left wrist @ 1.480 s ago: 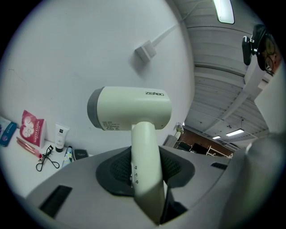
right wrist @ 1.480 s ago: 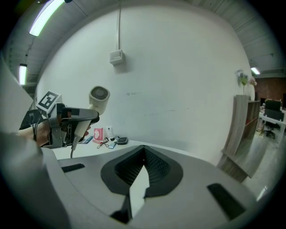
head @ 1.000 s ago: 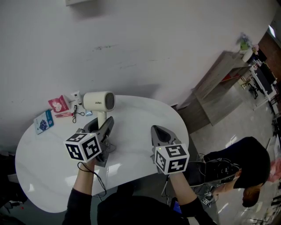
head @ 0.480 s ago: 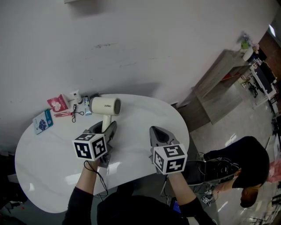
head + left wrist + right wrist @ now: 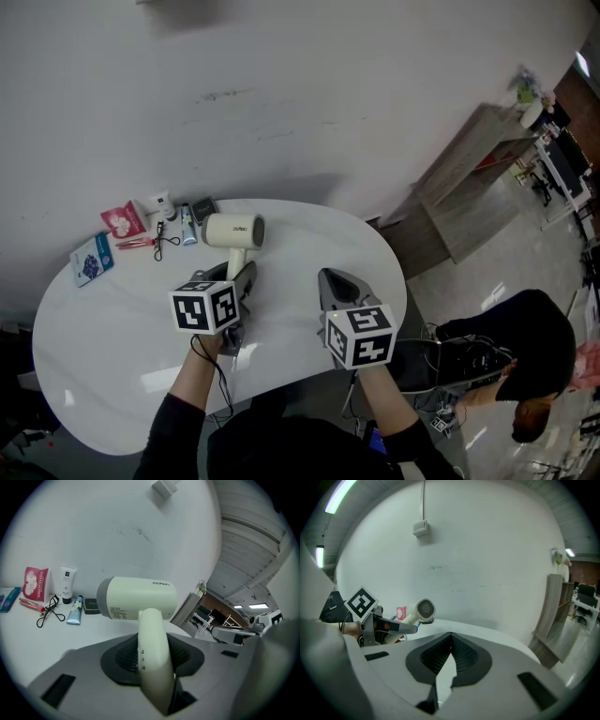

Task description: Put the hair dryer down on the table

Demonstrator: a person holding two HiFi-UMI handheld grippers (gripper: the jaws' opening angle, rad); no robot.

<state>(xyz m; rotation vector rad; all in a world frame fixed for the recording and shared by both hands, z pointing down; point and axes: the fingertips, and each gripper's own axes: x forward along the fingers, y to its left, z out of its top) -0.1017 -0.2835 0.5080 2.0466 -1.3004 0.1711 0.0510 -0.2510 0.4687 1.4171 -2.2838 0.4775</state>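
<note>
Table [image 5: 103,328]: white, oval, set against the far wall; both grippers hang over its near half.
Hair dryer [image 5: 234,231]: cream, near the middle of the table toward the far edge. Its handle runs back toward the person and its barrel lies crosswise. I cannot tell whether it touches the tabletop.
Left gripper [image 5: 242,274]: jaws stand wide and clamp the hair dryer's handle between the pads.
Right gripper [image 5: 336,279]: right of the dryer and well apart from it. Its jaws are together at the tips, with nothing between them.
Red packet [image 5: 125,221]: far left of the table.
Blue packet [image 5: 94,260]: far left, just nearer than the red one.
White tube [image 5: 67,581]: upright by the wall.
Blue tube [image 5: 75,610]: lying flat, just left of the dryer.
Eyelash curler [image 5: 49,611]: lying left of the blue tube.
</note>
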